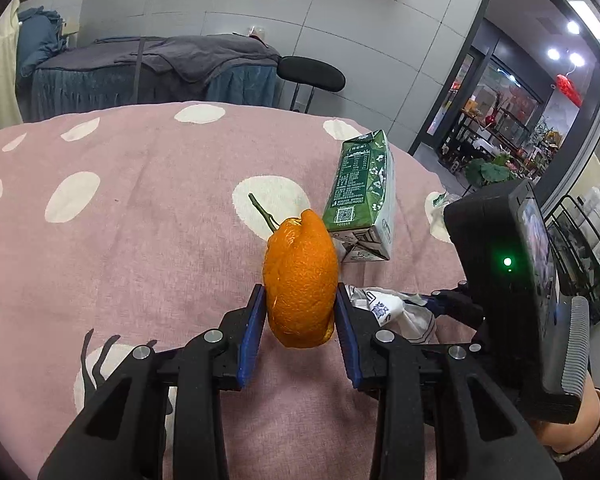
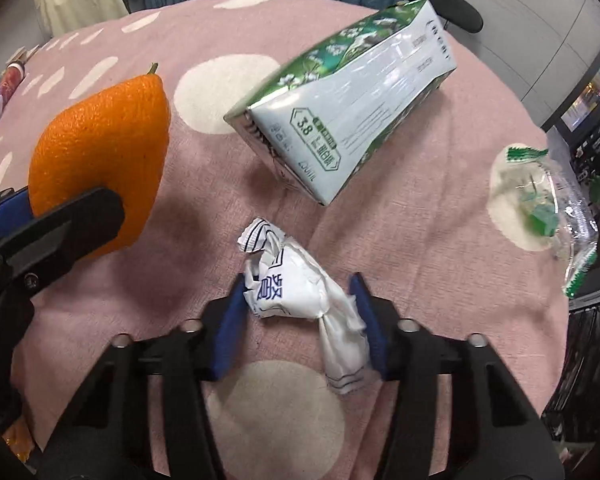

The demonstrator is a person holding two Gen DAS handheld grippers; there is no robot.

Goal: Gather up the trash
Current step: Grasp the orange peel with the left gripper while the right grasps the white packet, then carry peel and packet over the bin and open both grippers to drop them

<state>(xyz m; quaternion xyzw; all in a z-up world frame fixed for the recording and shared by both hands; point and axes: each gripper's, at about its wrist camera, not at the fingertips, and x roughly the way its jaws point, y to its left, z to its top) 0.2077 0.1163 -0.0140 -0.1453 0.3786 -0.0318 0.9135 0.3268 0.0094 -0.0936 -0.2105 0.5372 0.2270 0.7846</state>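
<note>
Two items gripped: left gripper [image 1: 300, 312] clamps orange peel [image 1: 300, 280], right gripper [image 2: 300, 312] pinches crumpled wrapper [image 2: 300, 296]; milk carton [image 2: 348, 108] at one o'clock remains.

tablecloth [image 1: 139, 240]: pink with cream dots, covered the whole round tabletop
bed [image 1: 147, 72]: stood beyond the table's far edge, grey blanket over a blue skirt
stool [image 1: 312, 74]: black seat, just right of the bed, near the grey wall
shop front [image 1: 512, 120]: behind glass past the table's right edge, lit, with plants and a red lantern
wire rack [image 1: 588, 240]: black, off the table's right edge; contents too blurred to tell
</note>
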